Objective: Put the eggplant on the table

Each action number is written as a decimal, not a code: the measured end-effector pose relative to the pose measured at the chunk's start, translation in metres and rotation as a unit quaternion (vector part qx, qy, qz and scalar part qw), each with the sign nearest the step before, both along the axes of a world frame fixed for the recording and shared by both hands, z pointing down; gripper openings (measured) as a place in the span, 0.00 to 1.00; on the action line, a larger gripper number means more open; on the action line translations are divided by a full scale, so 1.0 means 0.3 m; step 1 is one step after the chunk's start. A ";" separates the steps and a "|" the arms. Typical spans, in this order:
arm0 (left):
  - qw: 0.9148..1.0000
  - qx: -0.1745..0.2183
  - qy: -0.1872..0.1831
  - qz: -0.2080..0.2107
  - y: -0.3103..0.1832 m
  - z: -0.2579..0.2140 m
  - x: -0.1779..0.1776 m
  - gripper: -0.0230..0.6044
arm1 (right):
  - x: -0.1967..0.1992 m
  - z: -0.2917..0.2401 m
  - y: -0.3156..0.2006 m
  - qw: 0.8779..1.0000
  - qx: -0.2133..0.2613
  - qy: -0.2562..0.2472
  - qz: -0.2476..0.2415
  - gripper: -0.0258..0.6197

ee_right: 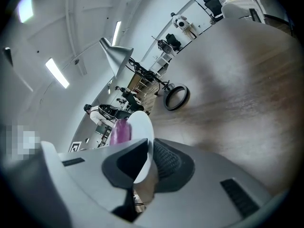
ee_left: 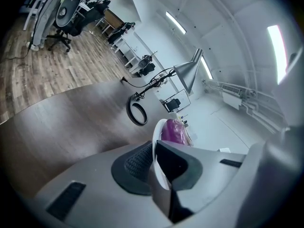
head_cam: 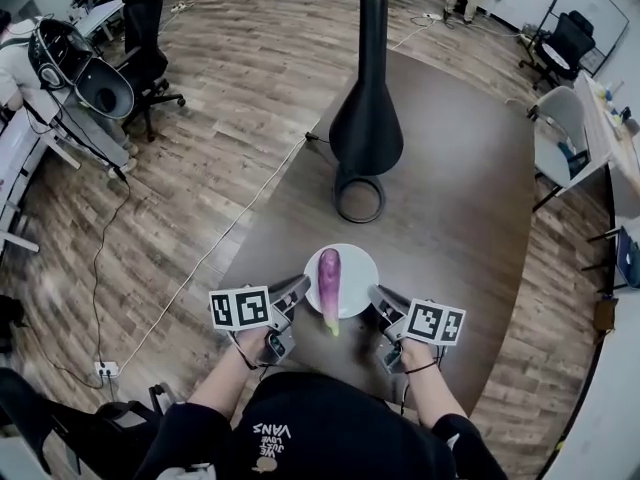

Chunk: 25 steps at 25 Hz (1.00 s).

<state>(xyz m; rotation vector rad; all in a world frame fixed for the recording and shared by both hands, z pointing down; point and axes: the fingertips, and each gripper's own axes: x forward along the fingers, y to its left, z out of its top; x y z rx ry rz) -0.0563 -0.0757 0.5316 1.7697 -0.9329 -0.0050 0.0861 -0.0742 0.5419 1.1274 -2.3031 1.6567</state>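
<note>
A purple eggplant (head_cam: 329,276) lies lengthwise on a white plate (head_cam: 358,261), held over the near end of the brown table (head_cam: 450,198). My left gripper (head_cam: 302,289) is shut on the plate's left rim, and my right gripper (head_cam: 374,296) is shut on its right rim. In the left gripper view the plate (ee_left: 158,132) stands edge-on between the jaws, with the eggplant (ee_left: 174,131) just beyond. The right gripper view shows the plate (ee_right: 140,127) pinched the same way and the eggplant (ee_right: 120,130) behind the rim.
A black cone-shaped stand with a ring base (head_cam: 364,118) rises on the table beyond the plate. Office chairs (head_cam: 142,53) and desks stand at the left on the wood floor. A cable (head_cam: 220,243) runs across the floor beside the table. More chairs (head_cam: 560,128) are at the right.
</note>
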 end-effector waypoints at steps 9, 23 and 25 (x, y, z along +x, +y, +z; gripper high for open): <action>0.999 0.009 -0.007 0.040 -0.104 0.047 0.008 0.09 | 0.003 0.053 -0.086 0.999 0.006 0.021 0.032 0.10; 0.997 -0.046 -0.022 0.060 -0.196 0.224 0.005 0.10 | 0.000 0.210 -0.149 0.997 -0.030 0.048 0.055 0.10; 0.997 -0.051 -0.024 0.061 -0.210 0.239 0.001 0.10 | -0.005 0.224 -0.160 0.997 -0.037 0.048 0.054 0.10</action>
